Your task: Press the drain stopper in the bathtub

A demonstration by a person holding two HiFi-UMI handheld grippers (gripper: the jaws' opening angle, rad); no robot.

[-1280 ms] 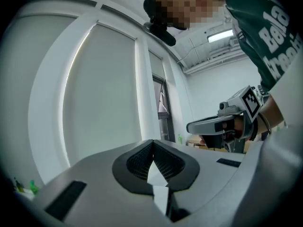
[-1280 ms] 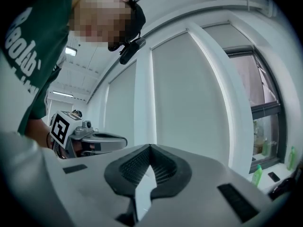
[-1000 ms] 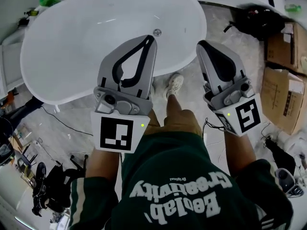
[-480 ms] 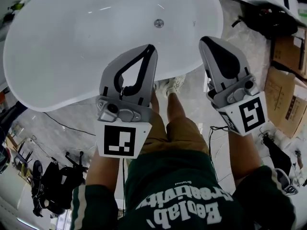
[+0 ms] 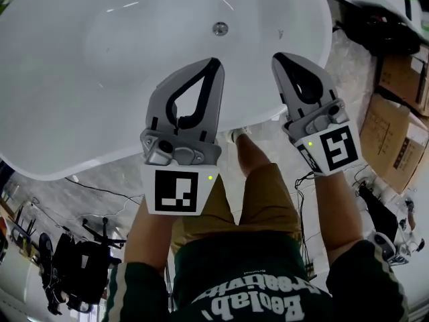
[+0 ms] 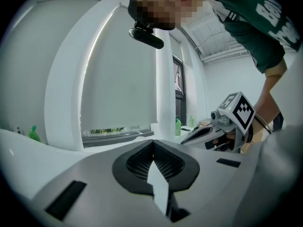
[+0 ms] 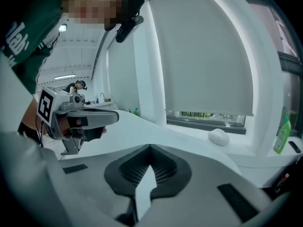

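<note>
Over the near side of the white bathtub (image 5: 80, 79), both claws hang pressed together and empty.
Far along the tub floor, the drain stopper (image 5: 220, 27) shows as a small metal disc, too small to tell whether it sits raised or pushed down. The tub's left and far ends are cut off, and the claws hide part of its near rim. The left claw (image 5: 214, 64) and right claw (image 5: 277, 58) each have their tips meeting with nothing between them. Both are well apart from the stopper.
</note>
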